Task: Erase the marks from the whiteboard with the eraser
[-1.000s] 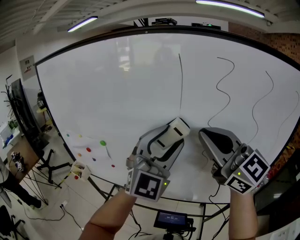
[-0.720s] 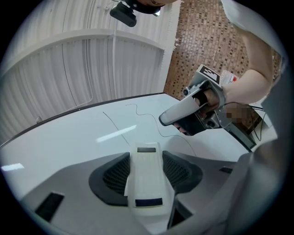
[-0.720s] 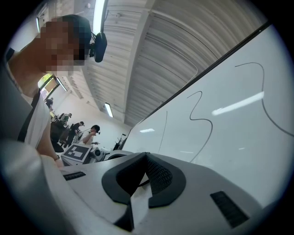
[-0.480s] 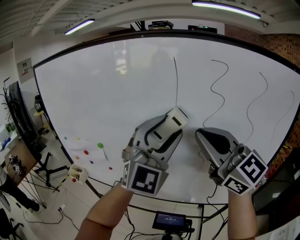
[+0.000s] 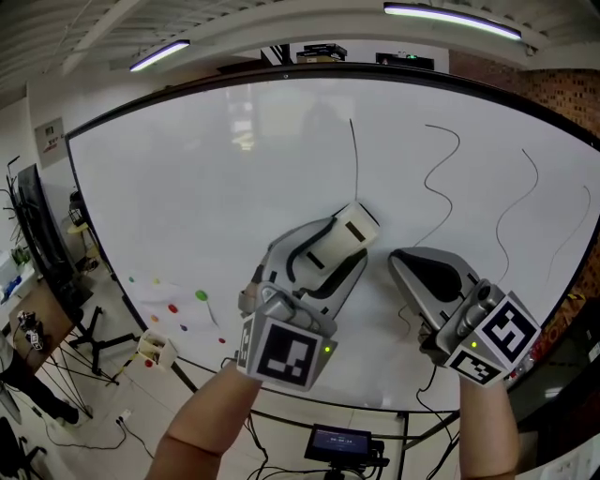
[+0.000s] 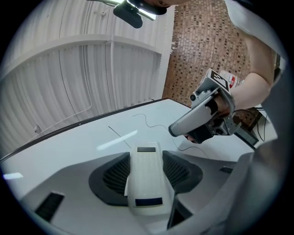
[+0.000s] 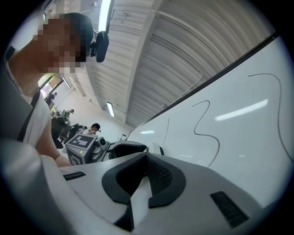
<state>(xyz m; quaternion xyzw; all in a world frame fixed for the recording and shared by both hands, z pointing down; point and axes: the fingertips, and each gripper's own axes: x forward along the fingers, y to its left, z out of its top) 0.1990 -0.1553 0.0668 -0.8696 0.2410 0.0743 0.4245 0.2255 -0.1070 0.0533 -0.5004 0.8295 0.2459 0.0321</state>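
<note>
board: a big whiteboard [image 5: 206,169] fills the head view, black-framed, tilted away at the top.
marks: one straight line [image 5: 356,164] near the middle; three wavy lines to its right, the first [image 5: 442,173] nearest, then a second [image 5: 514,211], and a faint third [image 5: 567,234] by the right edge.
left gripper: the left gripper [image 5: 330,251] points up at the board, clenched on the eraser; both dark pads press on its long sides.
eraser: a white eraser [image 5: 357,225] with a dark patch at each end, sticking out past the jaw tips; its front end sits just below the foot of the straight line. whether it touches the board cannot be told.
right gripper: the right gripper [image 5: 408,264] is just right of the left one, near the lower board, below the first wavy line; its jaws are pressed together with nothing between them.
cubes: a marker cube [image 5: 281,352] on the left gripper, another [image 5: 497,337] on the right, each with a small green light.
arms: a bare forearm [image 5: 202,427] behind the left gripper, one [image 5: 487,431] behind the right.
magnets: small coloured dots [image 5: 202,295] at the board's lower left, well apart from the grippers.
below: a small screen [image 5: 339,439] under the board's lower edge.
ceiling: two strip lights [image 5: 450,17] above the board.
</note>
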